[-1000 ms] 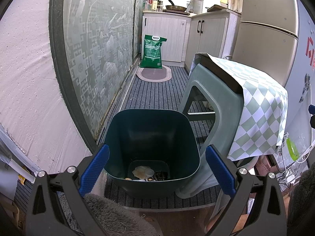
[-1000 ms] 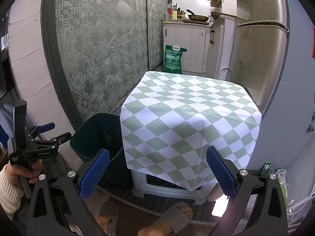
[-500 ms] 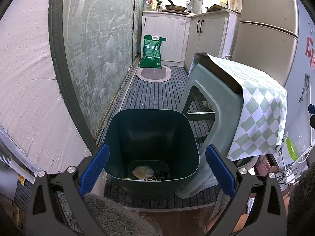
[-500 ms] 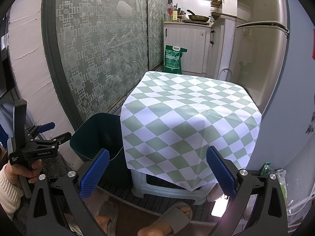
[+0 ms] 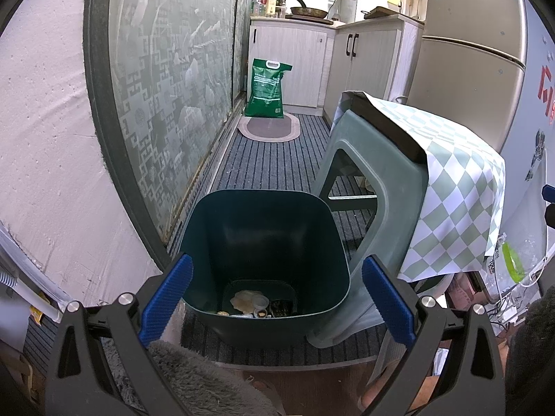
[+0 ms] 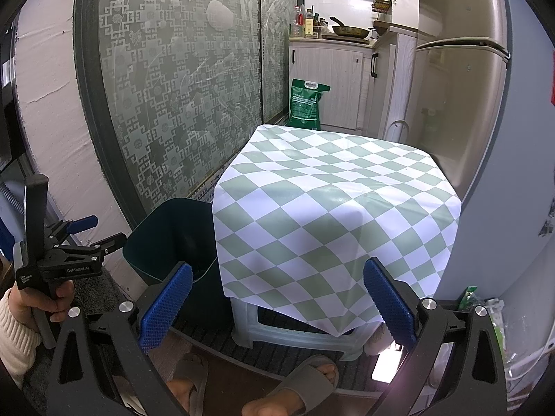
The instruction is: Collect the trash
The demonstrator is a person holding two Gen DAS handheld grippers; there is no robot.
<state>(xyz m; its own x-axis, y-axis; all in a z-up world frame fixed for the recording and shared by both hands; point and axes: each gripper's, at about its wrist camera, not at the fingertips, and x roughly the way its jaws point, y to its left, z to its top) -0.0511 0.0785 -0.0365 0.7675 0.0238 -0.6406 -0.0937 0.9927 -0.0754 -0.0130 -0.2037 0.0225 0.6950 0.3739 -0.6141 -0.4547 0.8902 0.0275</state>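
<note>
A dark green trash bin (image 5: 267, 242) stands on the striped floor mat beside a stool; it also shows in the right wrist view (image 6: 173, 235). Several bits of trash (image 5: 253, 303) lie at its bottom. My left gripper (image 5: 275, 298) is open and empty, held just above the bin's near rim; it also shows in the right wrist view (image 6: 86, 234). My right gripper (image 6: 275, 305) is open and empty, in front of the stool's checked green-and-white cloth (image 6: 333, 215), whose top is bare.
The plastic stool (image 5: 374, 180) under the cloth stands right of the bin. A patterned glass sliding door (image 5: 166, 97) runs along the left. A green bag (image 5: 267, 88), kitchen cabinets and a fridge (image 5: 471, 55) stand beyond. My sandalled feet (image 6: 298, 391) are at the bottom.
</note>
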